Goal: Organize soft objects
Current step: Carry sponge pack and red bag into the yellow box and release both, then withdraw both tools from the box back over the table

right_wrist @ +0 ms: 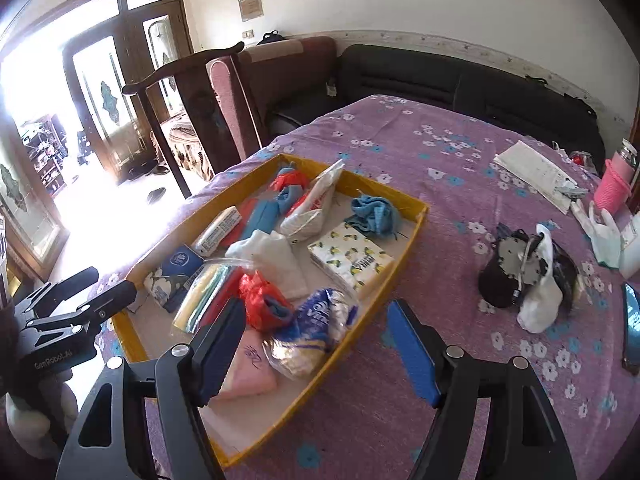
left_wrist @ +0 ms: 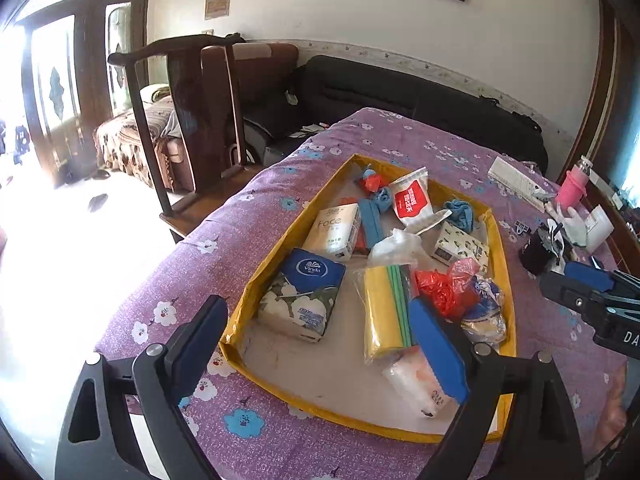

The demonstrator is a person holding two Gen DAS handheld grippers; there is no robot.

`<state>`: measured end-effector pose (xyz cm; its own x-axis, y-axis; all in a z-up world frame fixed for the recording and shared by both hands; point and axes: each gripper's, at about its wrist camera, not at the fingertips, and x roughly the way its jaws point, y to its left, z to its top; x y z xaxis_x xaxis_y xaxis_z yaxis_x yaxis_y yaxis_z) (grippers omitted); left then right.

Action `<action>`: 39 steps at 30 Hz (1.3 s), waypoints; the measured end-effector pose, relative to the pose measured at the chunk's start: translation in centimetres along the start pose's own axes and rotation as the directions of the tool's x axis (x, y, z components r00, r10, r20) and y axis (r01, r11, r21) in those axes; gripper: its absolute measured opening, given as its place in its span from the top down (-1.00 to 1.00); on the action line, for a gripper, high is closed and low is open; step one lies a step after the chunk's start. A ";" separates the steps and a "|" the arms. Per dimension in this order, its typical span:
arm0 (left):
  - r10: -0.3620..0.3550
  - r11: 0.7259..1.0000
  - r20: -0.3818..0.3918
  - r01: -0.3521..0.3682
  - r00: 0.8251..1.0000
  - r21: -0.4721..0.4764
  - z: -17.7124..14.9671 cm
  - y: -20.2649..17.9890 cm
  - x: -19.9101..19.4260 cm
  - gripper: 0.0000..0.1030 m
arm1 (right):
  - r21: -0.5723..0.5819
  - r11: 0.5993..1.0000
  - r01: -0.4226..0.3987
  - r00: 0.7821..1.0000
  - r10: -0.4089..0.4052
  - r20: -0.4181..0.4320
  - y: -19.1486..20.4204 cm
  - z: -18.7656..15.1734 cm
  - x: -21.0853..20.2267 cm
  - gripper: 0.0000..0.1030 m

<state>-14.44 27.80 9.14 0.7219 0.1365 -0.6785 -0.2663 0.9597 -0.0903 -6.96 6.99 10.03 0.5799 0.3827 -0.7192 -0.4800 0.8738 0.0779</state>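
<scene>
A yellow-rimmed tray (left_wrist: 280,224) (right_wrist: 420,216) sits on the purple flowered tablecloth. It holds tissue packs (left_wrist: 304,292) (right_wrist: 352,258), a yellow-green cloth pack (left_wrist: 386,308), a red plastic bag (left_wrist: 444,284) (right_wrist: 262,300), blue cloths (right_wrist: 374,214), a white pouch (left_wrist: 412,200) and a blue-white bag (right_wrist: 320,324). My left gripper (left_wrist: 324,352) is open and empty above the tray's near end. My right gripper (right_wrist: 316,356) is open and empty over the tray's near right rim. It also shows in the left wrist view (left_wrist: 592,292).
On the cloth right of the tray lie a black pouch with a white sock (right_wrist: 532,276), a white glove (right_wrist: 600,232), a pink bottle (right_wrist: 612,188), a paper box (right_wrist: 532,176) and a phone (right_wrist: 632,328). A wooden chair (left_wrist: 192,120) and sofa stand behind.
</scene>
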 end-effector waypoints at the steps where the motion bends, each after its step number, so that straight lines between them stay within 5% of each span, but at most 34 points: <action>1: 0.002 1.000 0.001 -0.002 1.000 0.015 0.0 -0.5 -0.1 -0.78 | 0.007 1.000 0.008 1.000 -0.008 0.004 -0.6 -0.4 -0.3 -0.53; 11: -0.011 0.986 -0.004 0.011 1.000 0.168 -0.7 -7.0 -1.6 -0.78 | 0.161 0.986 0.040 0.999 -0.044 0.024 -8.2 -4.1 -3.2 -0.55; 27: -0.065 0.925 -0.074 0.088 0.995 0.369 -2.7 -17.3 -1.4 -0.78 | 0.347 0.933 0.095 0.994 -0.110 0.023 -18.2 -9.5 -6.3 -0.55; 39: -0.199 0.867 -0.302 0.311 0.932 0.390 -5.7 -25.6 4.2 -0.78 | 0.448 0.884 0.134 0.989 -0.149 -0.002 -22.1 -11.7 -7.7 -0.54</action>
<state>-8.28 2.43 4.42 0.5335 -0.1379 -0.8345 0.2426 0.9701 -0.0052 -8.53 -18.79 5.80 0.6440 0.2473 -0.7240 -0.0519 0.9582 0.2812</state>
